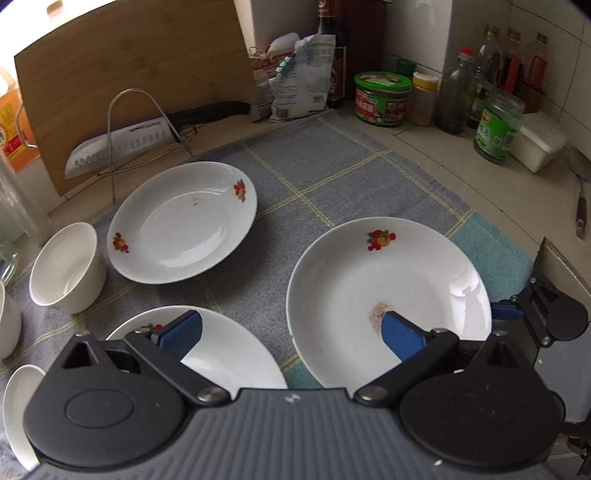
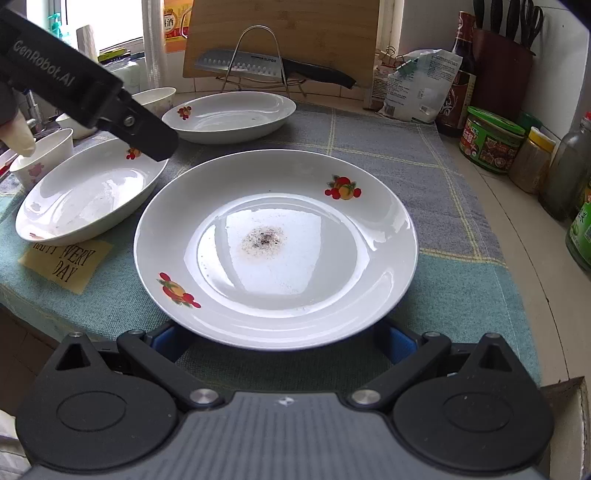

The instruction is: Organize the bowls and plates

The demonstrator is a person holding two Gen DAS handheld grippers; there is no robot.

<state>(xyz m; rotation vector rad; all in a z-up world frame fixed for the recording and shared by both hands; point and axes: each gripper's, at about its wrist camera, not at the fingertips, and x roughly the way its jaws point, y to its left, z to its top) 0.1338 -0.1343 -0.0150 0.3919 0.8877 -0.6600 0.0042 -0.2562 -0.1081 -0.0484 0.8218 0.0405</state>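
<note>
Three white plates with fruit prints lie on a grey-blue checked cloth [image 2: 369, 140]. In the right wrist view the right gripper [image 2: 282, 341] sits at the bottom centre, its blue-padded jaws spread wide, one to each side of the near rim of the speckled plate [image 2: 277, 243] in mid-frame; the rim hides the fingertips, so contact cannot be told. A patch of dark crumbs marks that plate's middle. To its left lies the second plate [image 2: 88, 195], above a yellow note [image 2: 66, 264] on the cloth. The left gripper [image 1: 291, 332] hangs over that plate at upper left, jaws wide apart in its own view and holding nothing. Farther up, at centre, rests the third plate [image 2: 229, 118]. White bowls [image 2: 44, 155] stand at the left edge. At the top, a knife [image 2: 273, 66] lies across a wire rack [image 2: 258, 55] before a wooden cutting board [image 2: 295, 29]; jars [image 2: 491, 138] line the right edge.
</note>
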